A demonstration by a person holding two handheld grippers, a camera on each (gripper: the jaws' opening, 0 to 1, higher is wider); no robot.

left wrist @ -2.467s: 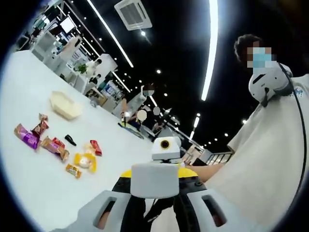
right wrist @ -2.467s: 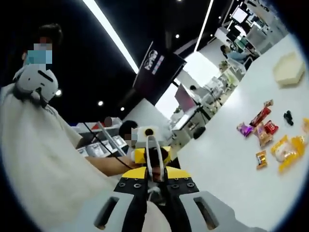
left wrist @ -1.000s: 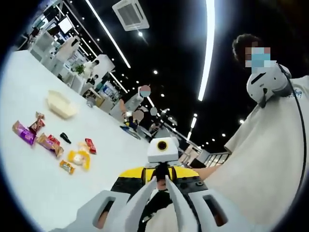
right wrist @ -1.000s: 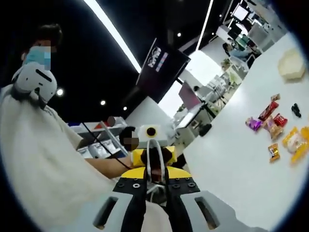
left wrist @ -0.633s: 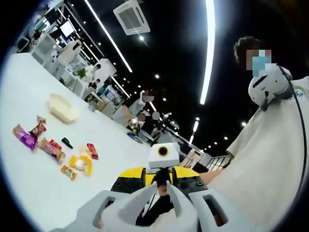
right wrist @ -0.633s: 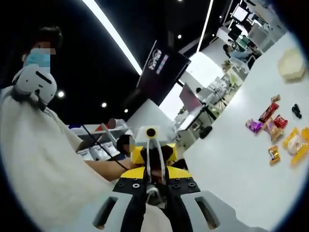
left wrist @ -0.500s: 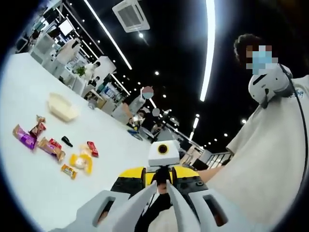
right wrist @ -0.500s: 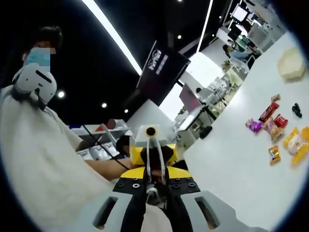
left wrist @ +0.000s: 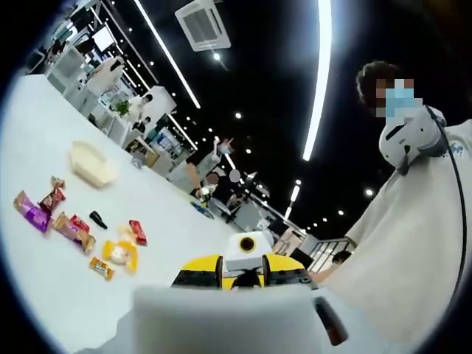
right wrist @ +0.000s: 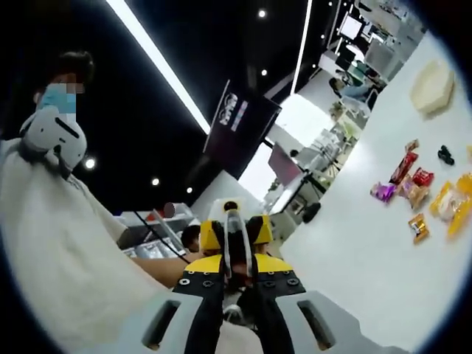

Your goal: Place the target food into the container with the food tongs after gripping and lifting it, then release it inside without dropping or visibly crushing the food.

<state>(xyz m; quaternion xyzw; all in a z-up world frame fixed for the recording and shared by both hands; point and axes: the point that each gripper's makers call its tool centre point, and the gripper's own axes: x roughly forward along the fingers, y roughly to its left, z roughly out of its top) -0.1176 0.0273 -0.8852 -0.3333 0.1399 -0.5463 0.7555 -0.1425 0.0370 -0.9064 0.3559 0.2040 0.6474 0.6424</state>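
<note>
A cream container stands far out on the white table, and it shows again as the container at top right. Wrapped snacks lie short of it: a yellow packet, a red packet, a purple packet and a small orange packet. The yellow packet and the purple packet also lie at the right edge. My left gripper is a wide white blur, raised well off the table. My right gripper has thin pale jaws meeting at the tips, with nothing between them.
A small black object lies among the snacks. A person in a pale shirt stands close behind both grippers, and the shirt shows at the left. Office desks and other people stand beyond the table's far edge.
The white shape at the bottom of the left gripper view has gone from a narrow V to a wide blur. Both cameras have tilted slightly. The snacks and container lie as before.
</note>
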